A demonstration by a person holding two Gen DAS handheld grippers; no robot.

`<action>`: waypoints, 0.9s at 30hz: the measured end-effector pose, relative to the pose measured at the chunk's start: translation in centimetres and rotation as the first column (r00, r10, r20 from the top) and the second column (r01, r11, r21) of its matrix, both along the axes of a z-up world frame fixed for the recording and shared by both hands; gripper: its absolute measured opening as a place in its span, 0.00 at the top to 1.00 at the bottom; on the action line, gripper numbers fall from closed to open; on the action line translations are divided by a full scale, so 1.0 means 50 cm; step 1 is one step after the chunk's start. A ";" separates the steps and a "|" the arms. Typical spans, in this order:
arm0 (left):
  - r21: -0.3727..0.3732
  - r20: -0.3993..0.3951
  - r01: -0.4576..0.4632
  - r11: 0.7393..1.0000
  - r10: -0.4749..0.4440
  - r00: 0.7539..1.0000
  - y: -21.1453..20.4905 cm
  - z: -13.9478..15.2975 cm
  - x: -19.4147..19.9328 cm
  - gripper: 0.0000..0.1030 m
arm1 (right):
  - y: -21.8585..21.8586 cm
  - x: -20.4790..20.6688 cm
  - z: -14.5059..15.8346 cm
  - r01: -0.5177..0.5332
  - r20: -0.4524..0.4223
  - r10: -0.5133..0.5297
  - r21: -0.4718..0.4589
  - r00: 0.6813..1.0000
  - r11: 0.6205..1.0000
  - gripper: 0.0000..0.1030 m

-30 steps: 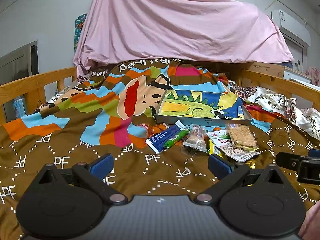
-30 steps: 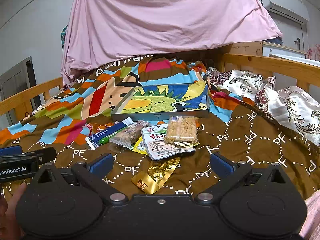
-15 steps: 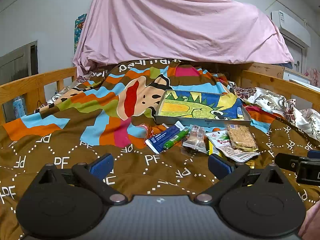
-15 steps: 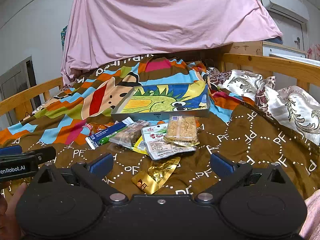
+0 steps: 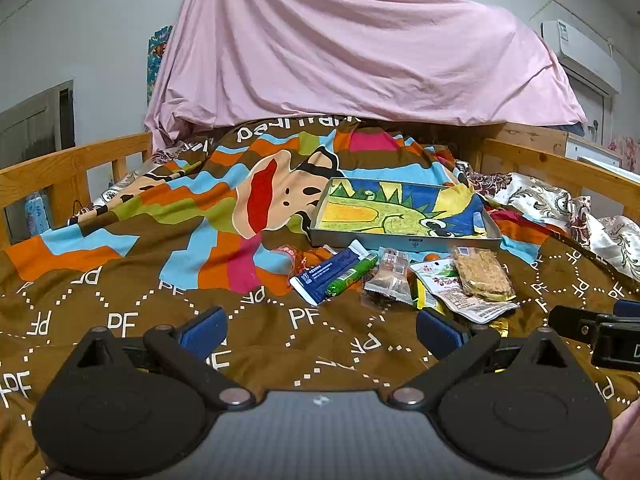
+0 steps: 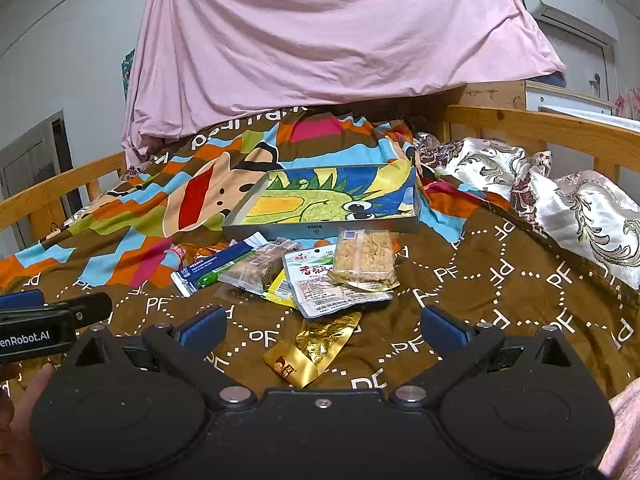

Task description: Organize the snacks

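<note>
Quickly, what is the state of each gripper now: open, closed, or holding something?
Left gripper: open, holding nothing.
Right gripper: open, holding nothing; the gold snack packet lies loose on the blanket between its fingers.

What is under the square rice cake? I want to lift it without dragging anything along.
The rice cake lies on a white pouch with red writing, covering its far right corner. What is printed on that covered part cannot be seen.

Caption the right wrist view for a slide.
Open right gripper above a gold packet, snacks piled before an empty tray.
</note>
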State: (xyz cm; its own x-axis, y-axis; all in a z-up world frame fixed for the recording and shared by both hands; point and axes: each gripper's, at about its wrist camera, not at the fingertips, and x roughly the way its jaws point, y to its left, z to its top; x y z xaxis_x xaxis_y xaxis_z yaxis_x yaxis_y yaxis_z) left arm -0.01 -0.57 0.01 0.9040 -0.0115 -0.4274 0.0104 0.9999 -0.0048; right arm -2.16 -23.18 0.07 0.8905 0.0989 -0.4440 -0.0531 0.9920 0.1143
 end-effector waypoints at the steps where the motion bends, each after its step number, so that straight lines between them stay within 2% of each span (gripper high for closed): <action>1: -0.003 -0.001 0.003 1.000 -0.003 1.000 0.005 -0.001 0.000 0.00 | 0.000 0.001 0.002 -0.001 -0.001 0.001 -0.003 1.000 1.000 0.00; 8: -0.006 -0.006 -0.004 1.000 0.004 1.000 0.020 -0.001 0.007 0.00 | 0.022 0.004 -0.005 0.008 -0.019 -0.009 -0.057 1.000 0.998 0.00; 15: -0.021 -0.027 0.002 1.000 -0.003 1.000 0.031 -0.002 0.029 0.00 | 0.048 0.019 -0.007 -0.077 -0.051 0.072 -0.105 0.996 0.991 0.00; 21: -0.042 -0.062 0.028 0.999 -0.031 0.998 0.042 -0.004 0.067 0.00 | 0.053 0.049 0.000 -0.117 -0.092 0.109 -0.097 0.990 0.988 0.00; 27: -0.031 -0.063 0.071 0.997 -0.072 0.995 0.028 0.006 0.116 0.00 | 0.052 0.094 -0.013 -0.095 -0.126 0.082 -0.102 0.989 0.990 0.00</action>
